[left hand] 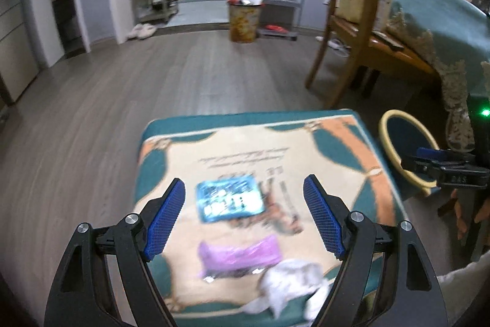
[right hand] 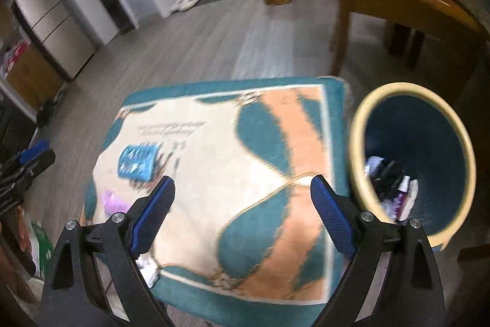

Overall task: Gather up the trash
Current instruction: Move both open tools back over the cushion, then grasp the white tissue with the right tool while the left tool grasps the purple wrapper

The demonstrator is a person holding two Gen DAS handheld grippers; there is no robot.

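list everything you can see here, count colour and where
blue wrapper: 1, blue, middle of the cloth
purple wrapper: 1, purple, nearer than the blue one
crumpled tissue: 1, white, cloth's near edge
patterned cloth: 1, teal, cream and orange, covers the low surface
waste bin: 1, dark blue with cream rim, right of the cloth, trash inside
patterned bin: 1, yellowish, far floor, overfull
wooden chair: 1, brown, right
left gripper: open, empty
right gripper: open, empty

One blue packet (left hand: 230, 199), one purple wrapper (left hand: 239, 254), one white tissue (left hand: 294, 281), one bin (right hand: 361, 124), one cloth (right hand: 214, 173).
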